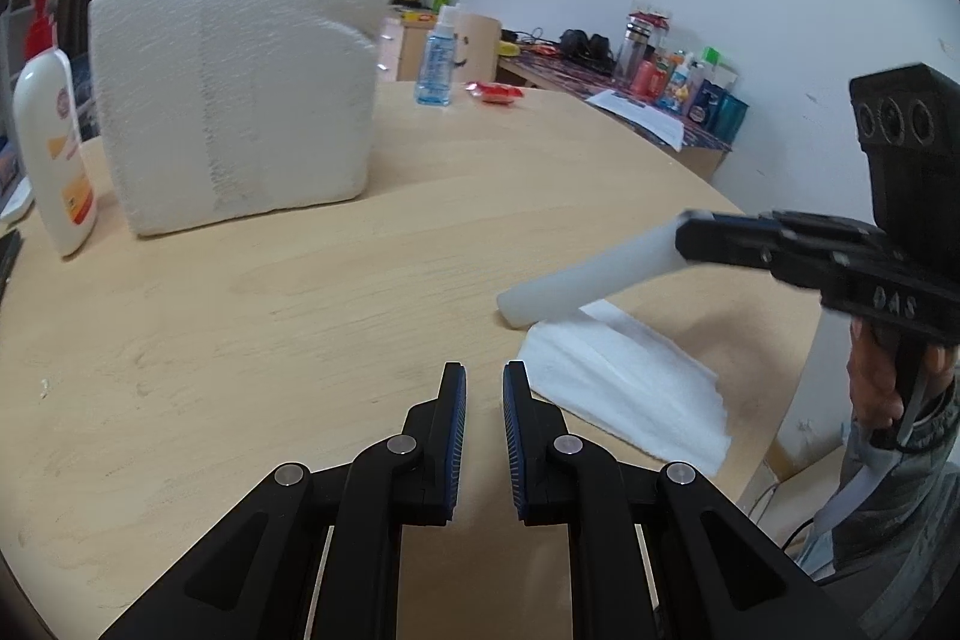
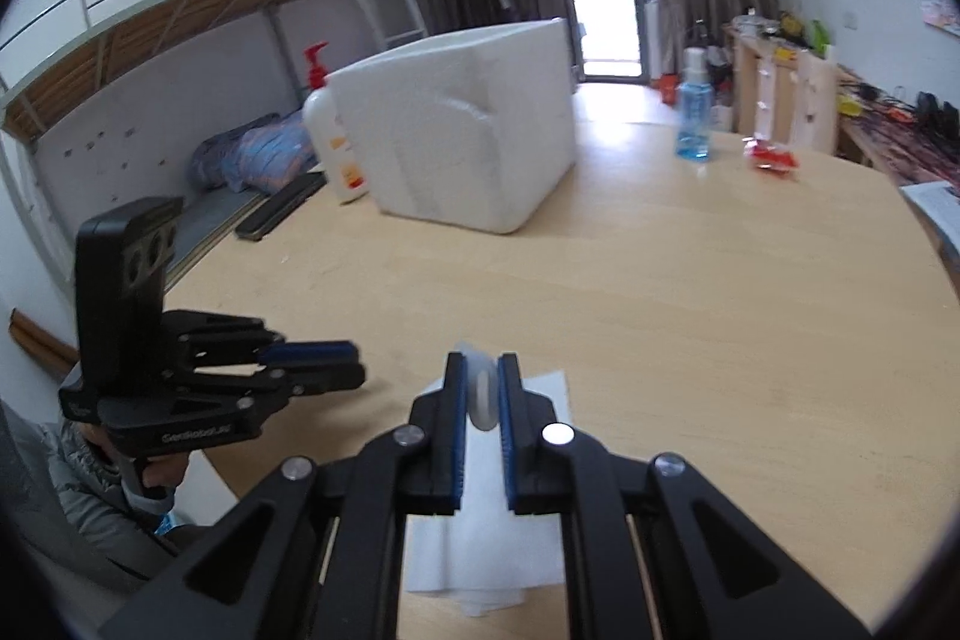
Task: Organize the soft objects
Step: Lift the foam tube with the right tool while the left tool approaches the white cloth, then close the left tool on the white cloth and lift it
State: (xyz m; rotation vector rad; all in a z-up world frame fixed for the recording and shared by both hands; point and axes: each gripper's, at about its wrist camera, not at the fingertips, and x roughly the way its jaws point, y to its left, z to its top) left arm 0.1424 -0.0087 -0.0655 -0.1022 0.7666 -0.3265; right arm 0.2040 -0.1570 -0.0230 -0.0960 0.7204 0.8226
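Right gripper clamped on one end of a white foam tube, raised off the table. In the left wrist view the tube's long axis slants: gripped end high at right, free end low at left, hanging just over the near corner of a white folded cloth; contact there can't be told. Cloth lies flat on the table, near its right edge.

In the right wrist view the tube shows end-on between the blue pads, blurred; its length is hidden by the jaws.

Left gripper holds nothing, jaws drawn in to a narrow gap, above bare table just left of the cloth.

White foam box stands well back; its interior can't be seen. Lotion pump bottle beside it.
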